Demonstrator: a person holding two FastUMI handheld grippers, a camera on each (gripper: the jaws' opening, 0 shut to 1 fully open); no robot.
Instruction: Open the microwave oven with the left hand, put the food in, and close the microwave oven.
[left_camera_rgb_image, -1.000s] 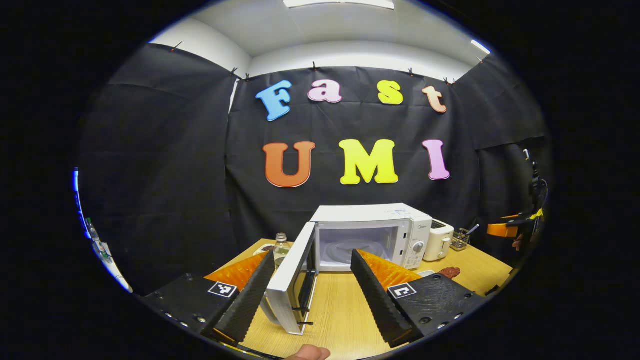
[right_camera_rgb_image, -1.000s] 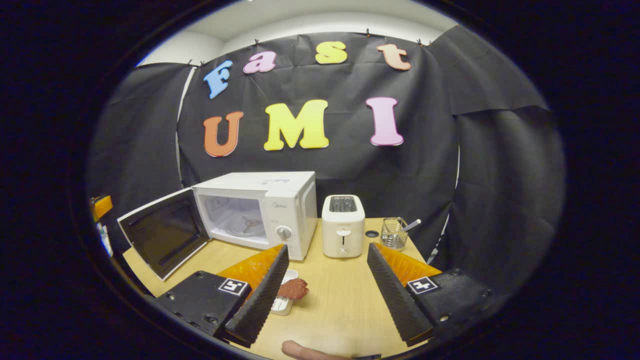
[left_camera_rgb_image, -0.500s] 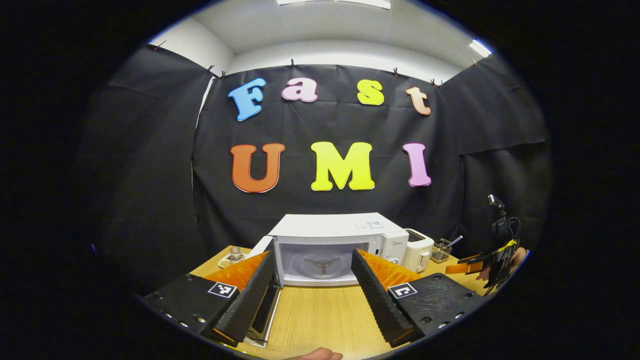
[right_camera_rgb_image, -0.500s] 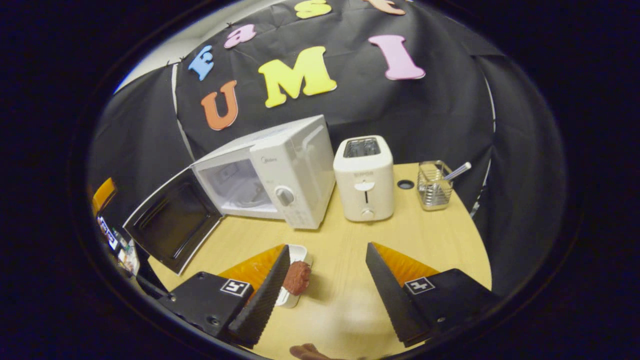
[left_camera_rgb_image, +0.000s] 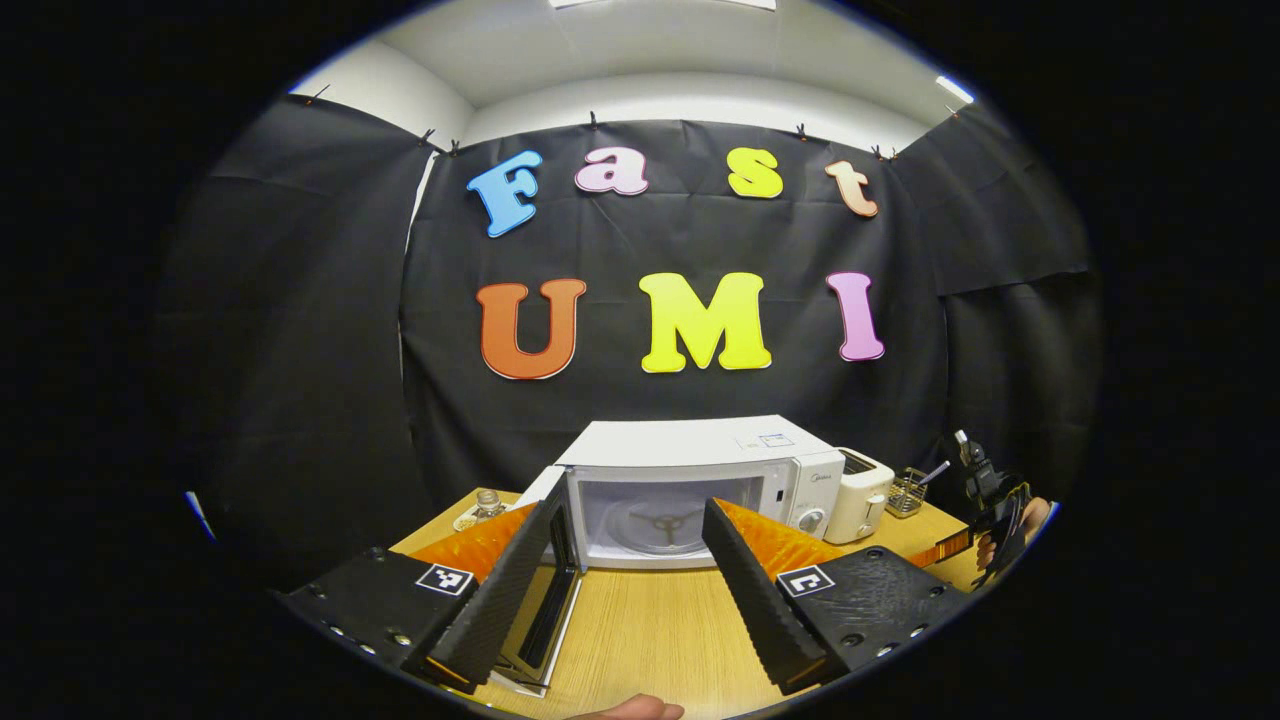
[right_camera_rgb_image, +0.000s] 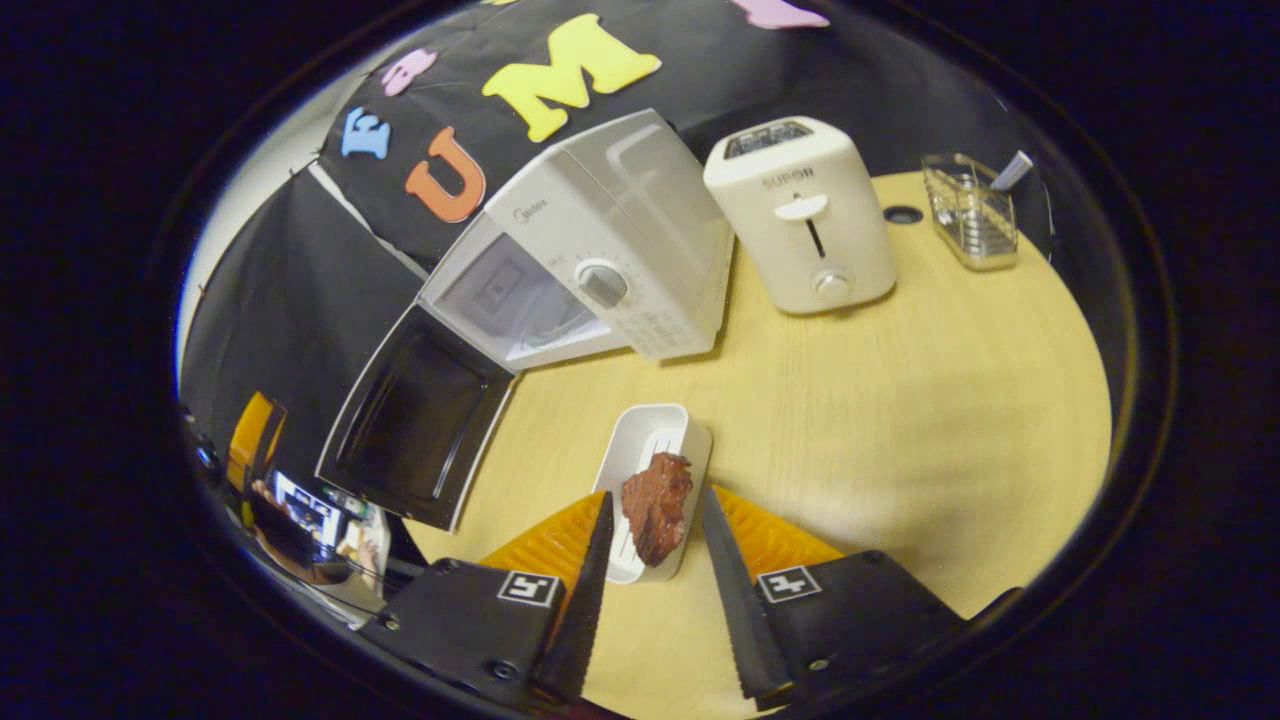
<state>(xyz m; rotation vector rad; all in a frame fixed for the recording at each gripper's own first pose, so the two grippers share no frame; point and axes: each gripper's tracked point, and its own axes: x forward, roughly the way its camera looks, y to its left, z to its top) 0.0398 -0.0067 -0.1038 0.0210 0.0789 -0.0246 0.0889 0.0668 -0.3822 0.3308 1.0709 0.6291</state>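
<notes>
The white microwave (left_camera_rgb_image: 700, 480) stands at the back of the wooden table (left_camera_rgb_image: 650, 630), its door (left_camera_rgb_image: 555, 590) swung wide to the left and its chamber showing a turntable. My left gripper (left_camera_rgb_image: 620, 600) is open in front of it, holding nothing, with the door's edge beside its left finger. From the right gripper view the microwave (right_camera_rgb_image: 600, 250) and its open door (right_camera_rgb_image: 420, 420) lie up-left. My right gripper (right_camera_rgb_image: 657, 497) points down at a white tray (right_camera_rgb_image: 650, 440) carrying a reddish-brown piece of meat (right_camera_rgb_image: 655, 505). Its fingers press on the tray's two long sides.
A cream toaster (right_camera_rgb_image: 800, 215) stands right of the microwave, with a wire holder (right_camera_rgb_image: 970, 210) beyond it. A small glass jar (left_camera_rgb_image: 487, 503) sits left of the microwave. The right gripper (left_camera_rgb_image: 985, 510) and a hand show at the table's right edge.
My right gripper tipped downward, came over the tray and its fingers closed in from wide open. My left gripper drew away from the door, which now stands fully open to its left.
</notes>
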